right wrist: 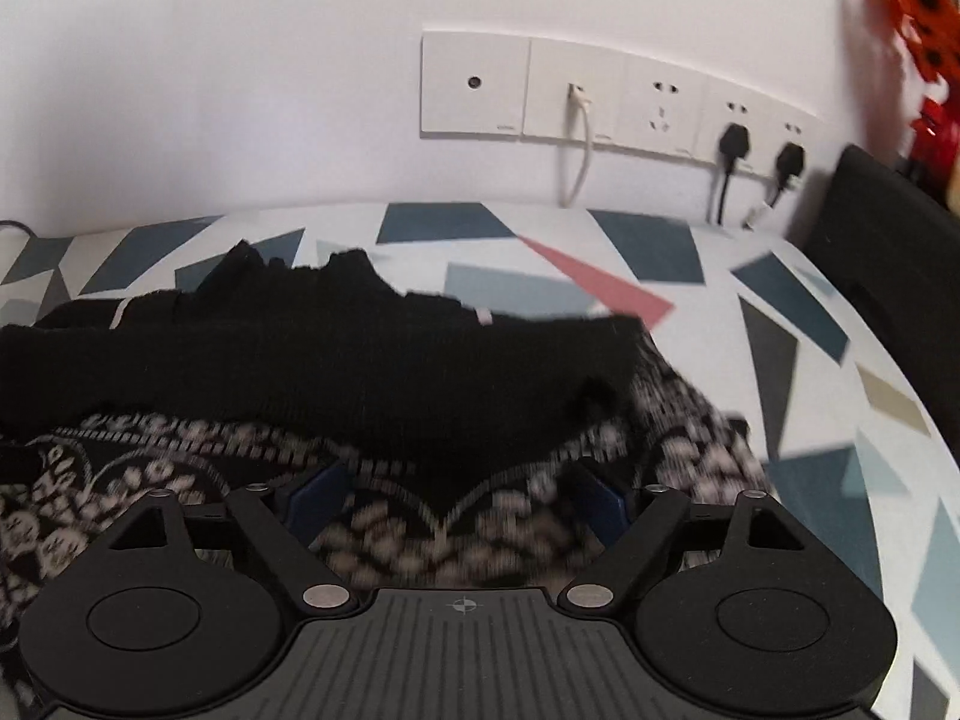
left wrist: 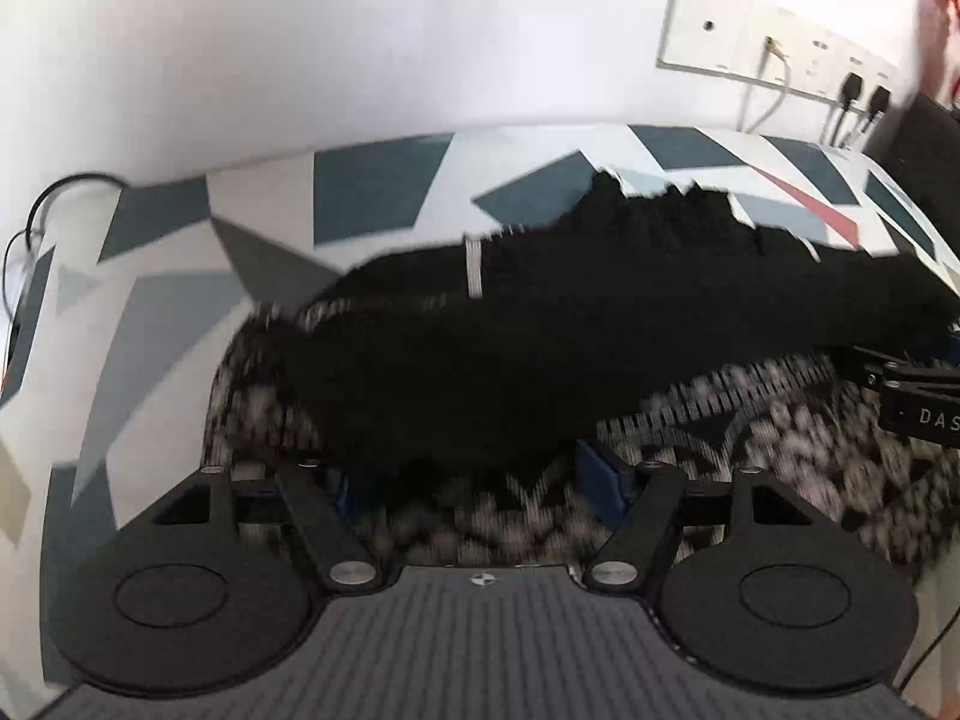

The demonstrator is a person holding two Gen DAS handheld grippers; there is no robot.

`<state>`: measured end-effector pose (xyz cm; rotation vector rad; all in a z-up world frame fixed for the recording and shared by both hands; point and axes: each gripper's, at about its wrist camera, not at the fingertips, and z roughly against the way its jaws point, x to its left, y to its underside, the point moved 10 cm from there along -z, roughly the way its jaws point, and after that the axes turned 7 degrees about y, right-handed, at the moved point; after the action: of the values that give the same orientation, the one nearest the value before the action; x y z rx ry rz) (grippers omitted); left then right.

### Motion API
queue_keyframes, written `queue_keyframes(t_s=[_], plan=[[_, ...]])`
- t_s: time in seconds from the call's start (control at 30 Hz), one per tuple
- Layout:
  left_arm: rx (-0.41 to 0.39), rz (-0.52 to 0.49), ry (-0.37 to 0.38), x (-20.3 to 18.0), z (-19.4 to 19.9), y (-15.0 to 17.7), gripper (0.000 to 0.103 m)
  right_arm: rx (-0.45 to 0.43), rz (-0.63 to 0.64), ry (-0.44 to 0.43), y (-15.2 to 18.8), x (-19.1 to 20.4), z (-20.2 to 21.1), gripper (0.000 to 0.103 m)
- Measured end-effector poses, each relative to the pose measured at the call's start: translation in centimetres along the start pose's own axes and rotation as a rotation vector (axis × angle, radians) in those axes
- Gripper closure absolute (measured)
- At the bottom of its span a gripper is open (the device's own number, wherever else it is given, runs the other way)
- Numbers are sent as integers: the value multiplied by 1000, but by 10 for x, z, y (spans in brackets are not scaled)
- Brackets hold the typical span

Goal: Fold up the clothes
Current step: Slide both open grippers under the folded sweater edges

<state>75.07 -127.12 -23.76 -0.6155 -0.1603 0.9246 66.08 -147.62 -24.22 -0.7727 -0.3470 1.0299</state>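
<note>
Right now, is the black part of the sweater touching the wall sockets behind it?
Apart. The right wrist view shows bare patterned tablecloth between the black sweater and the wall sockets.

Left tongs (left wrist: 480,477) gape over the patterned black garment (left wrist: 540,324); geometric tablecloth (left wrist: 372,192) beneath.

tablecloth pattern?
White tablecloth with grey-blue geometric shapes and one pink triangle; clearest in the right wrist view.

Both wrist cameras are looking steeply down from close above the garment (left wrist: 540,360), facing the white wall. Both are sharing the black fold (right wrist: 336,372), the patterned table (right wrist: 780,312) and the socket strip (left wrist: 774,42), which is sitting in the upper right of the left view and at upper centre in the right view.
</note>
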Motion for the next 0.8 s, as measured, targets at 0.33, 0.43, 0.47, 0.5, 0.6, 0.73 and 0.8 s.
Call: queue_keyframes(t_s=[0.33, 0.43, 0.47, 0.5, 0.6, 0.73, 0.8], plan=[[-190, 218, -83, 48, 0, -110, 32, -156, -307, -14, -101, -40, -38, 29], [-117, 192, -84, 52, 10, -80, 29, -177, -348, -20, -96, -55, -18, 17], [-91, 186, -80, 56, 12, -67, 27, -171, -352, -28, -89, -59, -12, 10], [-65, 181, -78, 61, 15, -55, 21, -170, -358, -52, -81, -63, -5, 2], [-18, 198, -85, 85, 27, -24, 8, -172, -397, -114, -55, -81, 17, 1], [34, 269, -28, 100, 20, 6, 7, -48, -499, -53, -14, -106, 15, 1], [51, 282, 0, 100, 9, 17, 7, -2, -541, -36, 1, -108, 9, 1]])
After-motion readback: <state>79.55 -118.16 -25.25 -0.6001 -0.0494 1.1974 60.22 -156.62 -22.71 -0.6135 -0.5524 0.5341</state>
